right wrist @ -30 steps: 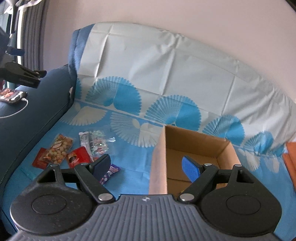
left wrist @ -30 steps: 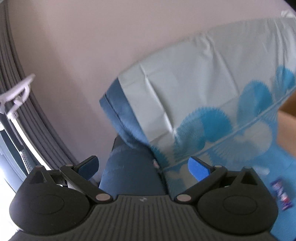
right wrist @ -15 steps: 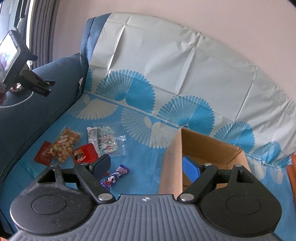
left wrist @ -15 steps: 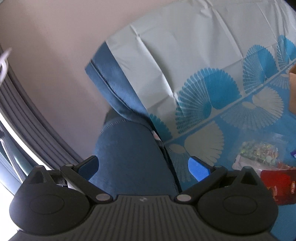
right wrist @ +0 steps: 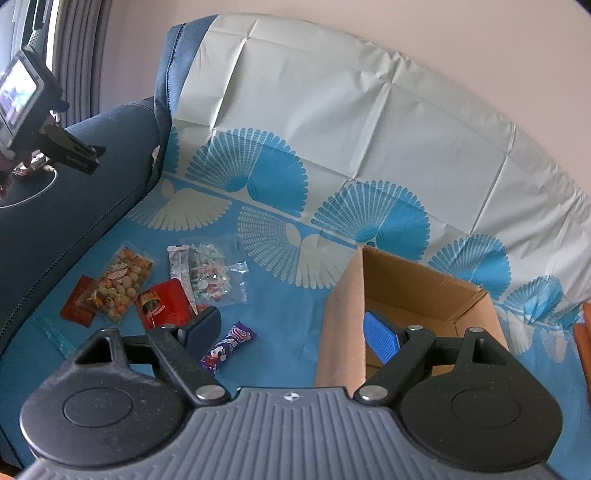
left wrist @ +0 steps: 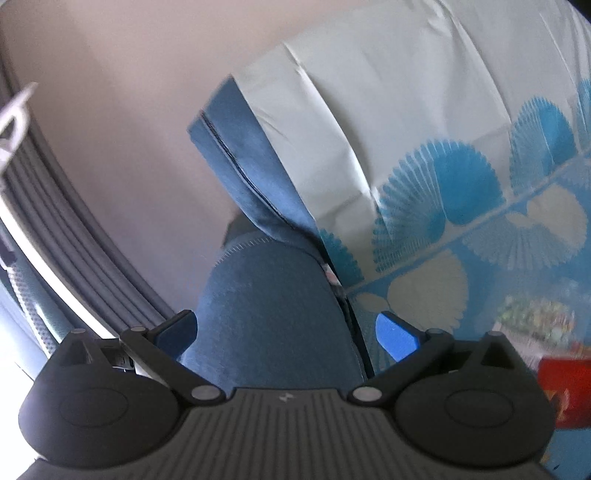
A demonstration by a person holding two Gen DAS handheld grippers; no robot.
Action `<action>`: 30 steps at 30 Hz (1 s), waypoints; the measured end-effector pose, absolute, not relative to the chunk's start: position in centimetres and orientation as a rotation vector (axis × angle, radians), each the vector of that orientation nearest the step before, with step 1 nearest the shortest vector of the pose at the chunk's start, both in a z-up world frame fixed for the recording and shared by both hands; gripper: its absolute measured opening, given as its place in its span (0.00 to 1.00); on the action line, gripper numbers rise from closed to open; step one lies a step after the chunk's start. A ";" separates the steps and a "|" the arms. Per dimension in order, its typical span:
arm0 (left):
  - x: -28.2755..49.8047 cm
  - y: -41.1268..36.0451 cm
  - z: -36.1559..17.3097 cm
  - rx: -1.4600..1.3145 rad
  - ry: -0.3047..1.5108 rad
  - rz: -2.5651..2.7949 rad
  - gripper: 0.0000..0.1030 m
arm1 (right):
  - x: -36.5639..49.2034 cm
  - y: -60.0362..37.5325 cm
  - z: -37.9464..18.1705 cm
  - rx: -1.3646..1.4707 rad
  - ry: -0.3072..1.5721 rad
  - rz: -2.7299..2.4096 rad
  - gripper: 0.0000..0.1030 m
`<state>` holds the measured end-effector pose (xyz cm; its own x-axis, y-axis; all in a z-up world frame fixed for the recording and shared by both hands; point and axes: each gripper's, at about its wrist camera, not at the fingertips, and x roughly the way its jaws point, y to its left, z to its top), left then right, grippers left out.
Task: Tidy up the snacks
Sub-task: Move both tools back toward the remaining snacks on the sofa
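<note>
A blue sofa (right wrist: 74,192) is draped over its back and seat with a pale sheet (right wrist: 332,110) printed with blue fan shapes. A plain wall (right wrist: 369,22) stands behind it, and grey curtains (left wrist: 55,229) hang at the left.

An open cardboard box (right wrist: 340,332) stands upright on the covered seat, right of centre in the right wrist view; its near left wall rises between the snacks and the box interior.

The snacks lie loose on the sheet to the left of the box, well apart from it: a clear bag of round nuts (right wrist: 120,282) overlapping a dark red packet (right wrist: 79,306), a clear bag of mixed sweets (right wrist: 210,275), a red packet (right wrist: 164,306) and a purple wrapped bar (right wrist: 229,345).

A small screen on a black clamp (right wrist: 22,96) sits over the sofa arm.

Right gripper (right wrist: 291,332): jaws spread wide, nothing between them; the left finger partly covers the red packet.

Left gripper (left wrist: 286,330): jaws spread, empty, pointed at the sofa arm (left wrist: 269,325).
</note>
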<state>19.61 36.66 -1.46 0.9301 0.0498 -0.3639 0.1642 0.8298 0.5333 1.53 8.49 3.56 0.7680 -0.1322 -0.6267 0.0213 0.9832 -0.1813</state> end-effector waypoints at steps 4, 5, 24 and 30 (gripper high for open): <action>16.7 36.2 1.2 0.499 0.363 -0.073 1.00 | 1.2 8.3 3.9 -0.141 0.674 -0.087 0.83; 15.9 36.0 1.7 0.473 0.367 -0.081 1.00 | 0.9 8.2 4.0 -0.133 0.672 -0.086 0.83; -1.3 32.9 -2.2 0.135 0.820 -0.127 1.00 | -6.2 7.4 3.4 0.068 0.649 0.024 0.89; 1.1 34.1 -4.1 0.035 0.935 -0.060 1.00 | -4.7 7.5 0.5 0.114 0.708 0.066 0.89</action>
